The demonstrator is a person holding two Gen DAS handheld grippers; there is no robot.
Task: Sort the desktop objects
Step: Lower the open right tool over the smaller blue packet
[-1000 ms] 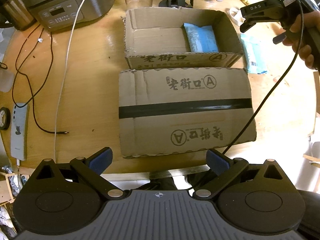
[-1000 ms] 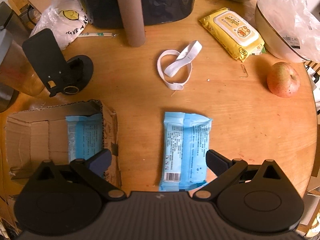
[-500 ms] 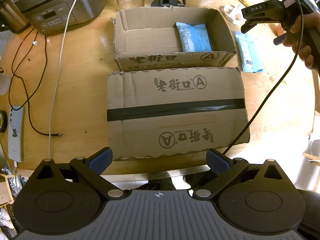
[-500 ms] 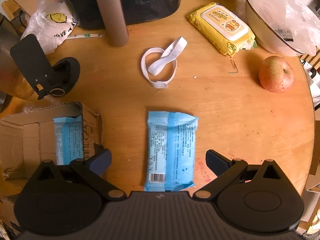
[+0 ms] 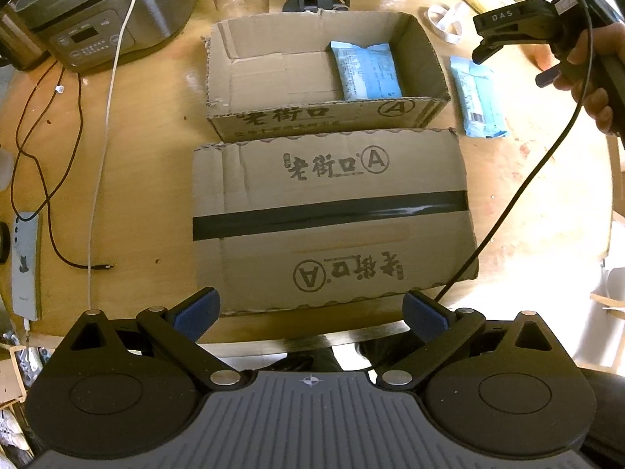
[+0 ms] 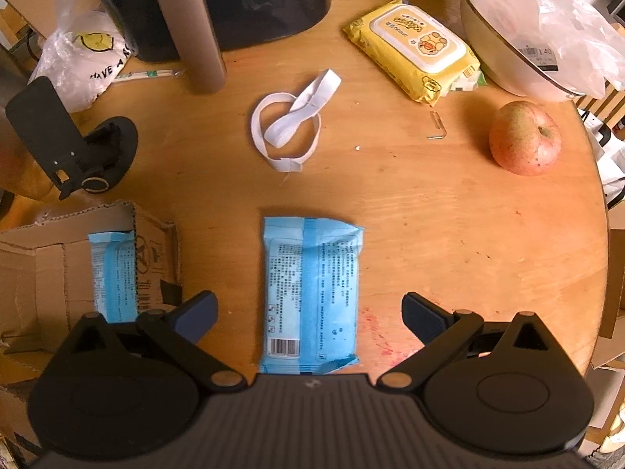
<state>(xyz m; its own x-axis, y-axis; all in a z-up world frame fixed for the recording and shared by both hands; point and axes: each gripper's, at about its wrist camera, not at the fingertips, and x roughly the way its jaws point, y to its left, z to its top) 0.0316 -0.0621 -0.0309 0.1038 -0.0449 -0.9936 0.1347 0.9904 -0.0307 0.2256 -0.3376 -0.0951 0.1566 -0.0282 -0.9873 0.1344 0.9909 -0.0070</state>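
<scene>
An open cardboard box [image 5: 312,117] sits at the table's middle with one blue wipes pack [image 5: 365,68] inside; the box's corner [image 6: 152,250] and that pack [image 6: 113,273] show in the right wrist view. A second blue wipes pack [image 6: 310,293] lies on the table right of the box, also in the left wrist view [image 5: 474,95]. My right gripper [image 6: 308,312] is open and empty, hovering over this pack with its jaws on either side. My left gripper [image 5: 310,312] is open and empty at the table's near edge, before a flattened cardboard lid [image 5: 332,215].
A white elastic band [image 6: 291,129], a yellow wipes pack [image 6: 414,49], an apple [image 6: 523,138], a grey tube [image 6: 191,27], a black phone stand [image 6: 70,144] and plastic bags lie beyond. A rice cooker [image 5: 101,11], cables [image 5: 93,156] and a remote [image 5: 25,265] sit left.
My right gripper has moved left and closer, so the blue pack now lies centred between its jaws. My left gripper has drifted right and pulled back slightly. Both stay open.
</scene>
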